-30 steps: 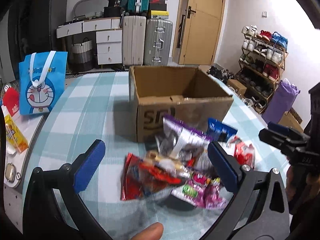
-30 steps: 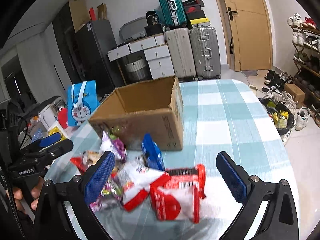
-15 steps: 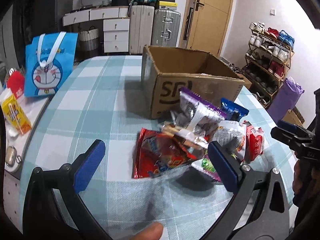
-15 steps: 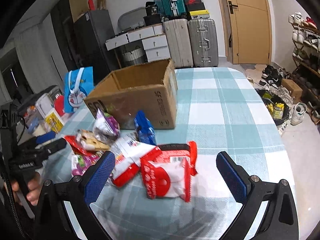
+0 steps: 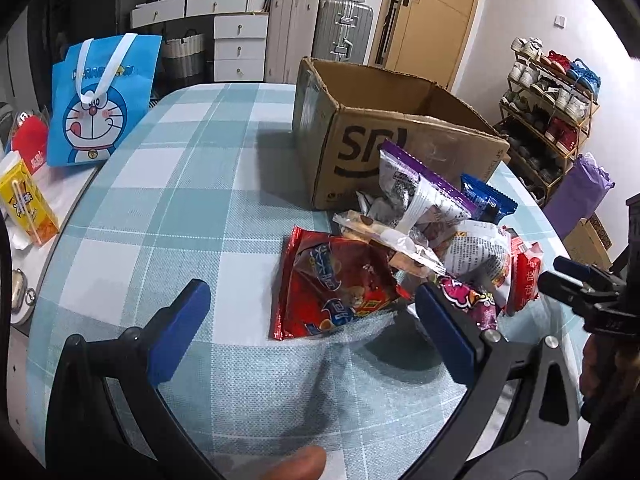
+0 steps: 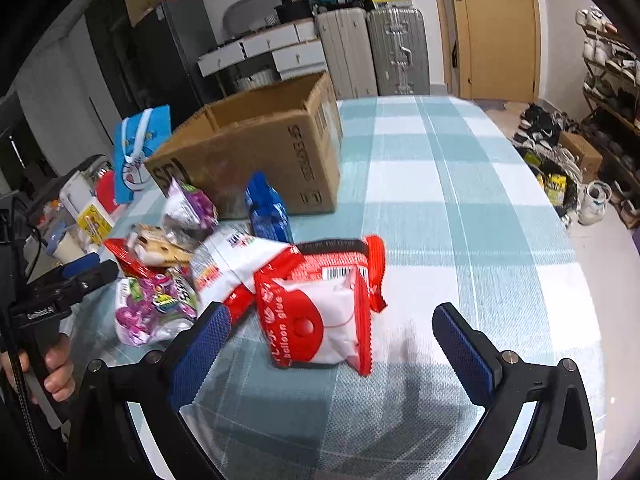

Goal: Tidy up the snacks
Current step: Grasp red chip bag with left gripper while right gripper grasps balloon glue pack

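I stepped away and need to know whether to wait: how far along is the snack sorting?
Barely begun. Done: nothing visibly packed; what shows of the cardboard box interior is bare. In hand: nothing; the left gripper and right gripper are both open, the right one nearing the red and white packet. Left: the whole snack pile on the table.

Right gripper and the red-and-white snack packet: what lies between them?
Only bare checked tablecloth, seen in the right wrist view, separates the open right gripper from the red-and-white snack packet.

Even indoor light, soft shadows, strong fisheye bending with dark vignetted corners.
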`<state>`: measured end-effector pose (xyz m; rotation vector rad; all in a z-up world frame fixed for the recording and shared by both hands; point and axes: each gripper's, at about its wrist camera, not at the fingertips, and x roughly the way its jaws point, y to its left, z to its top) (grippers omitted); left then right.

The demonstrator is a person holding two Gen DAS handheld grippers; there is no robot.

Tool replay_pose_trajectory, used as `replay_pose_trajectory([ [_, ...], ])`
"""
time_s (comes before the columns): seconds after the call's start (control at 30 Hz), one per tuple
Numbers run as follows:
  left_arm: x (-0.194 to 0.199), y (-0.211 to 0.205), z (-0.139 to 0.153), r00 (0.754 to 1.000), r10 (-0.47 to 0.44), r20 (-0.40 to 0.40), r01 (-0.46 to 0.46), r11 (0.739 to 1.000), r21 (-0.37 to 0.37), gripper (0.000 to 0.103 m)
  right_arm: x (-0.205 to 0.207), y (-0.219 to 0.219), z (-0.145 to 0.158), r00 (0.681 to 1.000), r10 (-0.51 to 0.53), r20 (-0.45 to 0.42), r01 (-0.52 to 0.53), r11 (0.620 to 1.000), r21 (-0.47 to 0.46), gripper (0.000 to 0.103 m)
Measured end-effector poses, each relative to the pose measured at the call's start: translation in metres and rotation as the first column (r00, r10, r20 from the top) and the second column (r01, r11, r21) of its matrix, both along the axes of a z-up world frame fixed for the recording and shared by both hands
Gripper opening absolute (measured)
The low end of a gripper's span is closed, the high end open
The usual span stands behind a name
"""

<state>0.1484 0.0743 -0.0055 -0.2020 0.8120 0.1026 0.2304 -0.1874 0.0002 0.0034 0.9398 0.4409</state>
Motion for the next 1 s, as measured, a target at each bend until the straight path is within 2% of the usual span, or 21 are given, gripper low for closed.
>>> replay_pose_trajectory([
  [0.2, 0.005, 0.003, -0.004, 1.0, 0.007, -0.009, -0.007, 1.0, 0.006, 0.102, 0.004, 0.003, -0.014, 0.999, -0.011, -0.032, 0.01, 1.0, -0.025, 0.103],
  [0.37, 0.015, 0.011, -0.007, 1.0, 0.014, -0.019, -0.015, 1.0, -0.025, 0.102, 0.004, 0.005, -0.016, 0.999, -0.001, -0.033, 0.0, 1.0, -0.028, 0.102],
  [0.5, 0.024, 0.01, -0.007, 1.0, 0.003, -0.018, -0.003, 1.0, -0.019, 0.102, 0.005, 0.008, -0.017, 0.999, 0.002, -0.035, -0.003, 1.0, -0.029, 0.102],
  [0.63, 0.032, 0.013, -0.012, 0.999, 0.002, -0.04, -0.001, 1.0, 0.021, 0.102, 0.005, 0.01, -0.017, 0.999, 0.004, -0.036, -0.005, 1.0, -0.029, 0.102],
  [0.87, 0.035, 0.026, -0.02, 0.998, -0.005, -0.064, 0.003, 0.999, -0.039, 0.102, 0.008, 0.008, -0.02, 0.999, 0.006, -0.049, -0.007, 1.0, -0.026, 0.102],
  [0.9, 0.038, 0.025, -0.023, 0.997, -0.011, -0.072, 0.008, 0.999, -0.045, 0.102, 0.007, 0.008, -0.021, 0.999, 0.005, -0.052, -0.007, 1.0, -0.025, 0.102],
  [1.0, 0.043, 0.023, -0.03, 0.995, -0.018, -0.095, 0.012, 0.998, -0.062, 0.102, 0.008, 0.008, -0.023, 0.998, 0.013, -0.062, -0.014, 1.0, -0.018, 0.092],
])
